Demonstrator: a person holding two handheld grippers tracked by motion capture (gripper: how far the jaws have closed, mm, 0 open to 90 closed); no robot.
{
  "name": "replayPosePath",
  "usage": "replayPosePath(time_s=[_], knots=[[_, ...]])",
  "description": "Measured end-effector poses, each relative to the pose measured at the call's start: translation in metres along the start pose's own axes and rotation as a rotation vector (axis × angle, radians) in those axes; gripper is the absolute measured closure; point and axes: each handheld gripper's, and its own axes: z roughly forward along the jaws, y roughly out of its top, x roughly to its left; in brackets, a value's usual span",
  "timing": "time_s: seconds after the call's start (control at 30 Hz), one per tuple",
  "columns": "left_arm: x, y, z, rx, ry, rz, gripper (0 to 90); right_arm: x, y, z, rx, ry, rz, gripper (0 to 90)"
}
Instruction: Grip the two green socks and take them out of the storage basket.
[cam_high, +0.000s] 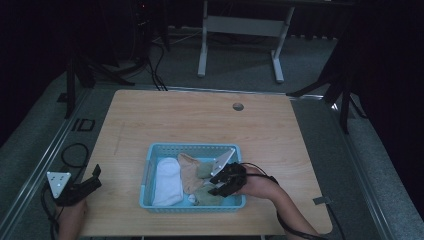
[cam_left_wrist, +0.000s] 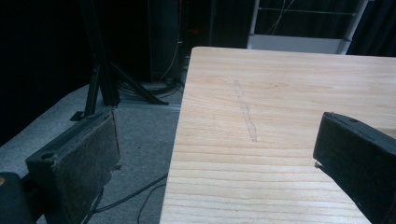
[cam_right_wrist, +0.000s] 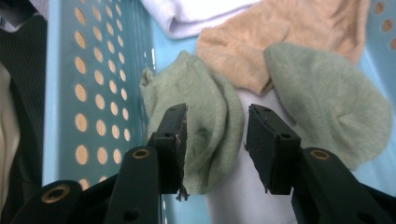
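A light blue perforated basket (cam_high: 150, 165) sits on the wooden table and holds several socks: a white one (cam_high: 167, 182), a tan one (cam_high: 189, 172) and two green ones (cam_high: 204, 170). My right gripper (cam_high: 220, 186) reaches into the basket's near right part. In the right gripper view it (cam_right_wrist: 215, 140) is open, its jaws straddling a green sock (cam_right_wrist: 205, 135), the left jaw touching the fabric. A second green sock (cam_right_wrist: 327, 102) and the tan sock (cam_right_wrist: 289, 37) lie beyond. My left gripper (cam_high: 95, 176) rests open at the table's left edge, empty (cam_left_wrist: 215, 154).
The table (cam_high: 200, 120) has a cable hole (cam_high: 238, 106) near its far edge. Another desk's white frame (cam_high: 240, 30) and dark tripod legs (cam_high: 345, 95) stand on the grey floor beyond. Cables (cam_high: 75, 155) lie on the floor at the left.
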Motion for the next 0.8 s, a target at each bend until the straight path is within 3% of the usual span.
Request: replayPosePath(time_s=[0.07, 0.17, 0.2, 0.3, 0.8], knots=[[0.000, 0.000, 0.000, 0.002, 0.000, 0.003, 0.7, 0.000, 0.001, 0.005, 0.041, 0.002, 0.000, 57.6], [0.000, 0.000, 0.000, 0.001, 0.000, 0.003, 0.7, 0.000, 0.001, 0.005, 0.046, -0.005, -0.004, 59.2], [0.000, 0.000, 0.000, 0.002, 0.000, 0.004, 0.7, 0.001, 0.002, 0.006, 0.063, -0.018, -0.008, 72.4], [0.000, 0.000, 0.000, 0.001, 0.000, 0.004, 0.7, 0.002, 0.001, 0.004, 0.055, -0.027, -0.029, 79.5], [-0.001, 0.000, 0.000, 0.001, 0.004, 0.004, 0.7, 0.011, 0.008, -0.021, -0.003, -0.028, -0.066, 81.9]])
